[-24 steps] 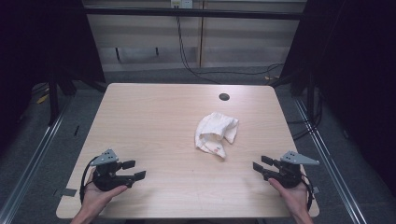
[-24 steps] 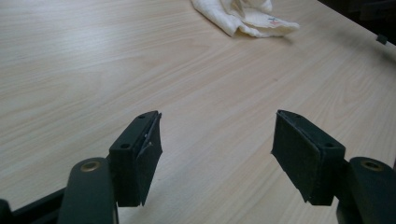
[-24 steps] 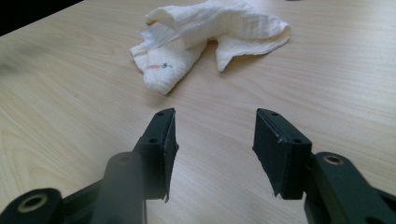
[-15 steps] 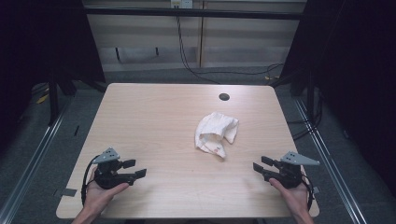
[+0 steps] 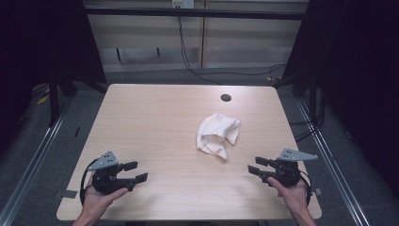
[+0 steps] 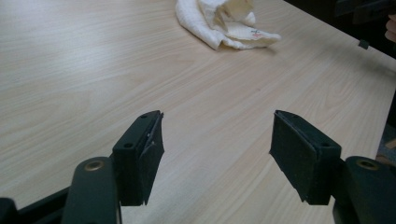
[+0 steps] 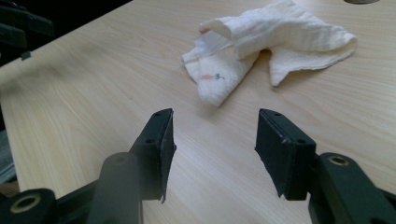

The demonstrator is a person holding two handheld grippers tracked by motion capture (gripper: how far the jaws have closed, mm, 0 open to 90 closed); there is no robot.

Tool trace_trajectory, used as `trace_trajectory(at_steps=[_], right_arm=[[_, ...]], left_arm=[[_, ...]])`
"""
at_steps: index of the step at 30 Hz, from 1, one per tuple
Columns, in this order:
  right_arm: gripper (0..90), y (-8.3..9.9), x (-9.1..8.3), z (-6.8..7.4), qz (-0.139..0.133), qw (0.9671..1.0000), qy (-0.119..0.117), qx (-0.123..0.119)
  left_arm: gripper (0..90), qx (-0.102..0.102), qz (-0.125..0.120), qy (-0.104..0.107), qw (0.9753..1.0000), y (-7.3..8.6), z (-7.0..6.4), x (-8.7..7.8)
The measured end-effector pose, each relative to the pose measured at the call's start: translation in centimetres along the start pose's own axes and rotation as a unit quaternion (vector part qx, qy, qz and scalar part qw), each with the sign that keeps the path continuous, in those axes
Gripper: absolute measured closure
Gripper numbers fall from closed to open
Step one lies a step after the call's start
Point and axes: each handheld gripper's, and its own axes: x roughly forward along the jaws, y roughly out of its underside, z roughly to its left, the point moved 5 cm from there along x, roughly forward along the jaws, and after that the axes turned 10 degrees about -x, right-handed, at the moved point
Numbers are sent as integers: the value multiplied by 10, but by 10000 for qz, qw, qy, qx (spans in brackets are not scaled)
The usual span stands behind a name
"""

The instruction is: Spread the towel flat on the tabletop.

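Observation:
A crumpled white cloth (image 5: 216, 134) lies right of the table's middle, with a small red and green mark on one fold (image 7: 214, 77). It also appears far ahead in the left gripper view (image 6: 224, 23). My left gripper (image 5: 134, 172) rests open near the front left corner, held by a hand, well away from the cloth. My right gripper (image 5: 256, 165) is open near the front right edge, a short way from the cloth. Its jaws (image 7: 212, 149) point at the cloth with nothing between them. The left jaws (image 6: 217, 154) are spread wide over bare wood.
The light wooden table (image 5: 155, 122) has a round dark cable hole (image 5: 226, 98) near its far edge. Metal rails run along the floor on both sides. Cables hang behind the table against a pale wall panel.

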Motion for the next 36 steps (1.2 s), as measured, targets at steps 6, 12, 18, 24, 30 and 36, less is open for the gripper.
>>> trace_trajectory(at_steps=[6,12,18,24,30,36], right_arm=[[505,-8,15,-2,267,9995,-180,-75],[505,-22,23,0,244,9991,-250,-221],[504,-44,37,-9,130,9989,-359,-262],[541,-63,61,-19,82,9983,-445,-361],[536,-73,89,-25,332,9970,-429,-556],[465,-75,120,-33,719,9938,-425,-732]], left_arm=[[345,-73,98,-71,9999,1,7,5],[367,-61,114,-72,9999,1,6,6],[390,30,187,7,9998,1,3,10],[386,60,159,31,9999,1,3,9],[374,65,157,24,9999,1,3,10],[374,98,203,80,9997,2,2,9]])
